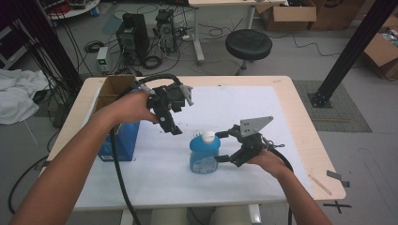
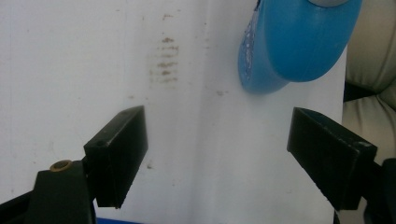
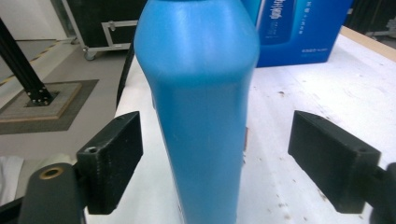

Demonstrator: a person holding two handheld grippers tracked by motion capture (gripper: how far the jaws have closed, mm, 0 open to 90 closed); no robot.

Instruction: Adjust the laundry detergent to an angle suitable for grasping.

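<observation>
Even, soft room light falls from above; the white table cover point(image 1: 263, 117) is bright, shadows are faint. The high view is slightly grainy. In the gripper views, the blue bottle point(image 3: 201, 107) looks soft, slightly blurred.

A blue plastic bottle point(image 1: 204, 154) with a white cap stands upright on the white sheet near the table's front middle. Its body is smooth and flattened, narrowing toward the shoulder, with a pale label on its front, the print too small to read from the high view.
</observation>
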